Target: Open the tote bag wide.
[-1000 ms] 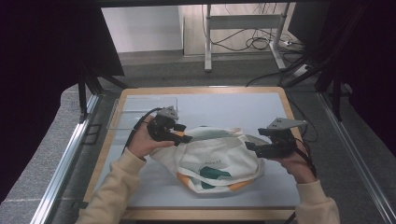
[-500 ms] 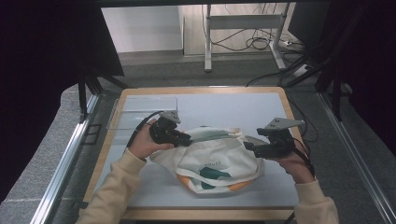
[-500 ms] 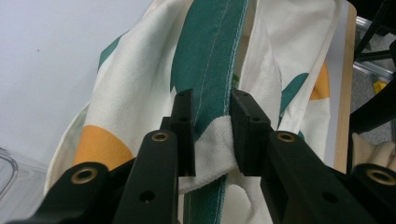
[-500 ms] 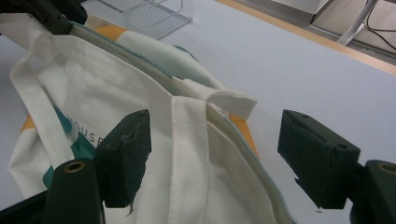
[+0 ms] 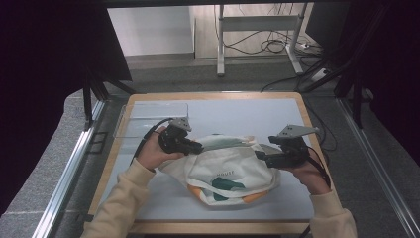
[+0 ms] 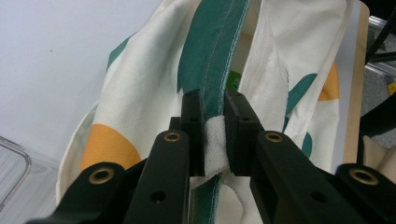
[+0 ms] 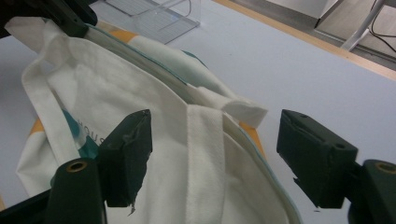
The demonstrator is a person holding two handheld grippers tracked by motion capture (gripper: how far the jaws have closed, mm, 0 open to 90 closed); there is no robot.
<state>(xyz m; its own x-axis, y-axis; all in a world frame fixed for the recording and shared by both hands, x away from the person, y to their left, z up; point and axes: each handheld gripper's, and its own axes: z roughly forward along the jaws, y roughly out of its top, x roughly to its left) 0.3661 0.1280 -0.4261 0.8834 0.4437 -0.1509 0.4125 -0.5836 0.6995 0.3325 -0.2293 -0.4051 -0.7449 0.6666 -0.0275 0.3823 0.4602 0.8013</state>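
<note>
We work at a pale blue table (image 5: pixel 237 116) edged in light wood, with a grey floor and tangled cables beyond its far side; on it lies a cream tote bag (image 5: pixel 228 171) printed with green and orange shapes, slumped between our two hands; our left gripper (image 5: pixel 198 147) meets the bag's near-left corner, and in the left gripper view (image 6: pixel 215 133) its jaws stand narrow, pinching a fold of white webbing just beside the bag's green-trimmed rim (image 6: pixel 212 60); straight ahead of those fingertips the bag's mouth gapes a little, and deep in the gap a small bright green thing (image 6: pixel 233 77) shows, too hidden for us to say what it is; to the left of the jaws the bag's outer face carries an orange patch (image 6: pixel 105 147); our right gripper (image 5: pixel 261 156) sits at the bag's right edge, and in the right gripper view (image 7: pixel 215 149) its jaws stand wide apart, gripping nothing; a white handle strap (image 7: pixel 205 154) runs up between them, and the bag's cloth spreads beneath and past the left jaw; beyond the fingertips the strap's end folds over at the rim; farther off, a clear plastic box (image 7: pixel 161 14) stands on the table, well apart from both grippers, and we see nothing inside it.
</note>
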